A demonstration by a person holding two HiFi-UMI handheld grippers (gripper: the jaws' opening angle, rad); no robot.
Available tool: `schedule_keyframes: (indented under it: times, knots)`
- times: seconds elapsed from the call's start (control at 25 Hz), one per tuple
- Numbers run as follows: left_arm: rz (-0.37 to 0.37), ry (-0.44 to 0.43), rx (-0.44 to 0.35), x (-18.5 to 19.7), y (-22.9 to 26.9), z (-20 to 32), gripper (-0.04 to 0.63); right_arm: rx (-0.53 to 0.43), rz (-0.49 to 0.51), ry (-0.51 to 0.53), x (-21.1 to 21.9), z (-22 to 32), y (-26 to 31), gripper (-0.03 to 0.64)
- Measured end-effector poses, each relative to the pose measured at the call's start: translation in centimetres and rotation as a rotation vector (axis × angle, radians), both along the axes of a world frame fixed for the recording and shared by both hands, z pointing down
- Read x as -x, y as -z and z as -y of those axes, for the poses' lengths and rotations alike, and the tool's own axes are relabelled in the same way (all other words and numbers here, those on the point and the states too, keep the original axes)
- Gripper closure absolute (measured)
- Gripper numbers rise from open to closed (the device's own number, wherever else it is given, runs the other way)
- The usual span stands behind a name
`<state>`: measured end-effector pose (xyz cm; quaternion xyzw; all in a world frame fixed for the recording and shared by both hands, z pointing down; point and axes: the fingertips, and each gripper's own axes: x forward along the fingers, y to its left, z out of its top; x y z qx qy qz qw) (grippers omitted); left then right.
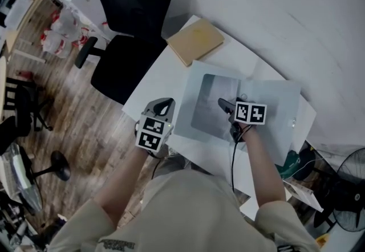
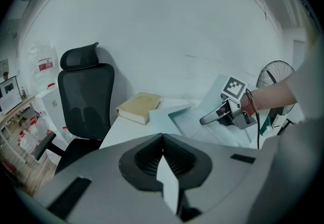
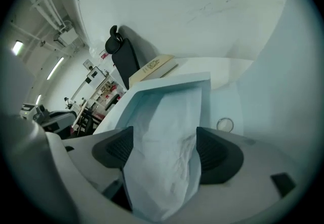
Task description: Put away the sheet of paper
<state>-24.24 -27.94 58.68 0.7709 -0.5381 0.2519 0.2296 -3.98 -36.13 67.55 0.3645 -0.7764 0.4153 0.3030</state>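
Left tongs are pressed together, pinching a thin white edge of the folder at its near left side. Right tongs are spread wide. The crumpled sheet runs between their pads, unclamped. The sheet lies within the folder's outline. The folder lies flat on the counter. A book lies at the counter's far corner.

We saw a black office chair standing just beside the white table, and a tan book lay flat on the table's far corner. Wood-plank floor spread out to the left. A fan stood low at the right, under a white wall.
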Motion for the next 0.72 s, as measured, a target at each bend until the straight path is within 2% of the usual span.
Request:
schedule_keyframes:
  times: [0.2, 0.44, 0.72]
  knots:
    - [-0.001, 0.004, -0.055, 0.7, 2.5, 0.0, 0.575, -0.112, -0.003, -0.044, -0.4, 0.4, 4.0, 0.253]
    - [-0.002, 0.000, -0.132, 1.5, 6.3, 0.2, 0.575, -0.307, 0.048, -0.033, 0.4, 0.6, 12.1, 0.422]
    - [-0.020, 0.012, -0.254, 3.5, 12.4, 0.7, 0.575, -0.537, 0.164, -0.039, 1.5, -1.1, 22.7, 0.528]
